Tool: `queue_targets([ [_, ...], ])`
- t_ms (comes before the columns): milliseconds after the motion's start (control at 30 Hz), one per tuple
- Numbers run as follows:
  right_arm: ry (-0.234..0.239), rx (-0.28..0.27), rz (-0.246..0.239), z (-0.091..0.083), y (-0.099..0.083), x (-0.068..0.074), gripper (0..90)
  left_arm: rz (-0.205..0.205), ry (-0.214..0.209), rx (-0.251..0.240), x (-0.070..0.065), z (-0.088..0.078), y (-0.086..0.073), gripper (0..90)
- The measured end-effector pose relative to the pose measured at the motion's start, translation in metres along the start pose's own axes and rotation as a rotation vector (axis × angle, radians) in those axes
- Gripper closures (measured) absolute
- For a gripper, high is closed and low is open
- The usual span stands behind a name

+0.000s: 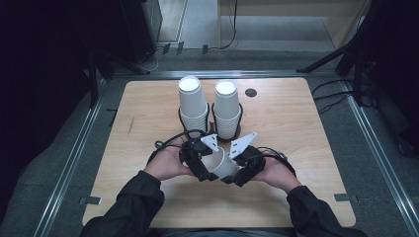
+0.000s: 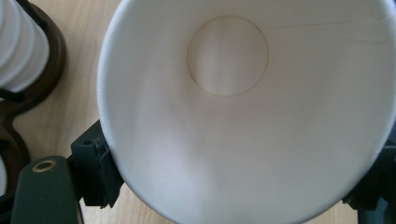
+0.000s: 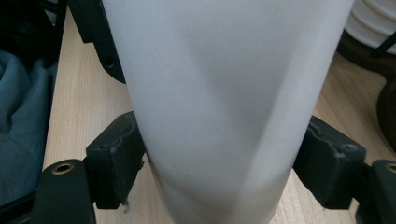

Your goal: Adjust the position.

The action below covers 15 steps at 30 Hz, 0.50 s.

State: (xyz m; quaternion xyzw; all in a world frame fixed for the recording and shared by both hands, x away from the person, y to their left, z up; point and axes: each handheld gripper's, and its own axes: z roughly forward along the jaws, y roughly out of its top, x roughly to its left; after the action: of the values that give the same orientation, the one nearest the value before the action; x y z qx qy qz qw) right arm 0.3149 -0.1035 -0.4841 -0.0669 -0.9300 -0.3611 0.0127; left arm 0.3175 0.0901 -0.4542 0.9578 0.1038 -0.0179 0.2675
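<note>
Paper cup (image 1: 221, 165) is clamped by both grippers, left (image 1: 205, 170) and right (image 1: 236, 173) (pads against walls); squeezing should be kept light.

The cup (image 2: 243, 121) between the grippers looks like white paper, matt and smooth, with a faint pressed ring around its base disc. The stacked cups (image 1: 193, 101) share that matt paper look. Their holder (image 2: 35, 100) is dark brown with a slight sheen. The table (image 1: 291, 123) is pale wood-grain, smooth and satin. The jaw pads (image 3: 114, 161) are matt black rubber, chipped and rough at the edges.
</note>
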Motion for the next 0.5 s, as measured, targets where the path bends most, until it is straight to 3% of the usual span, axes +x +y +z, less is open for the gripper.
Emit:
queue_targets([
  [167,0.005,-0.002,0.006,-0.002,0.001,0.0,23.0,-0.009,-0.004,-0.024,0.001,-0.001,-0.001,11.5],
  [200,-0.004,-0.005,0.006,-0.004,0.001,-0.001,22.9,-0.004,0.014,-0.028,0.001,-0.002,-0.002,9.3],
  [333,-0.02,-0.009,0.023,-0.009,-0.001,-0.004,22.8,-0.016,0.01,-0.069,0.005,-0.008,-0.005,1.8],
  [500,-0.041,-0.055,0.034,-0.02,-0.002,-0.006,22.7,-0.064,0.03,-0.119,0.01,-0.015,-0.011,1.5],
])
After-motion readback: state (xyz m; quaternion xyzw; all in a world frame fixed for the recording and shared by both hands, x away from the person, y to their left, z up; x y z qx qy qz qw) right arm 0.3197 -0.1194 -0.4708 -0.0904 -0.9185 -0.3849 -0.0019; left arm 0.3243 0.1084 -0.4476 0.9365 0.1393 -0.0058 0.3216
